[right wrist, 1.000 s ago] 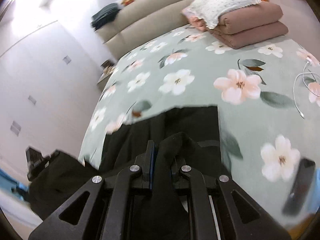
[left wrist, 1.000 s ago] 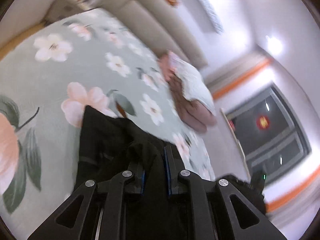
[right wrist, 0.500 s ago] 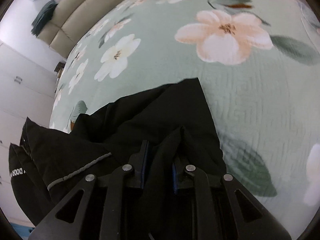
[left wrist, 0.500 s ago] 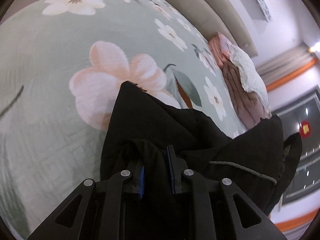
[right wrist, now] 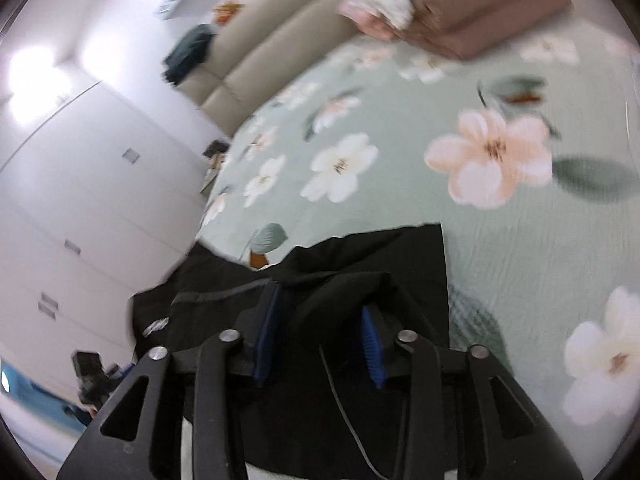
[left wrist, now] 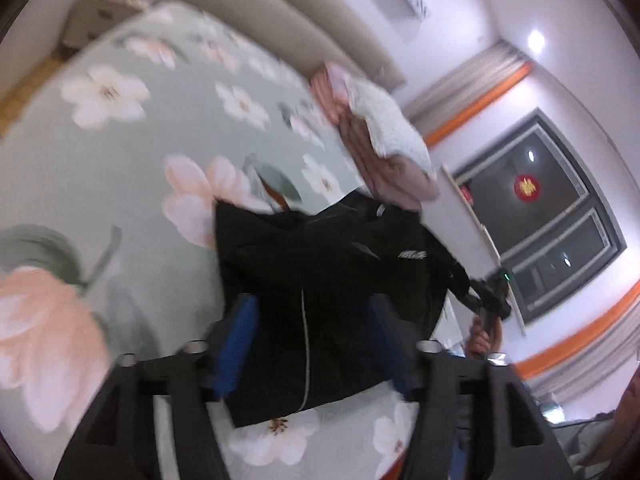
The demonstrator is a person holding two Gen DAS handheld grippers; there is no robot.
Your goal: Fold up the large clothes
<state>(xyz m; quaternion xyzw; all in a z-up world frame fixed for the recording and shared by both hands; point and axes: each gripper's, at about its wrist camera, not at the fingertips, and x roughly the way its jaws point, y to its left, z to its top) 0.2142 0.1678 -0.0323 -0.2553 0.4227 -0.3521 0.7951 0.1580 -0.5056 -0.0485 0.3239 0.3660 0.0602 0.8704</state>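
Observation:
A black garment (left wrist: 320,280) lies folded on the green floral bedspread (left wrist: 132,184). In the left wrist view my left gripper (left wrist: 312,336) hangs over its near edge; its jaws are opening, the blue pads (left wrist: 240,340) stand wide apart and do not press the cloth between them. In the right wrist view my right gripper (right wrist: 320,338) is over the same garment (right wrist: 380,260). Its jaws are opening too, with a loose ridge of black cloth between the pads (right wrist: 370,344). A hand holds the right gripper (left wrist: 488,304) at the garment's far side.
Folded brown blankets with a white pillow (left wrist: 384,152) are stacked at the head of the bed, by the beige headboard (left wrist: 300,28). A nightstand (left wrist: 100,16) stands beside the bed. White wardrobe doors (right wrist: 80,200) line the other side. A dark cloth (right wrist: 188,52) hangs over the headboard.
Both grippers were shut on the black garment and carried it over the bed. Now both sets of jaws have parted and the garment lies folded on the bedspread.

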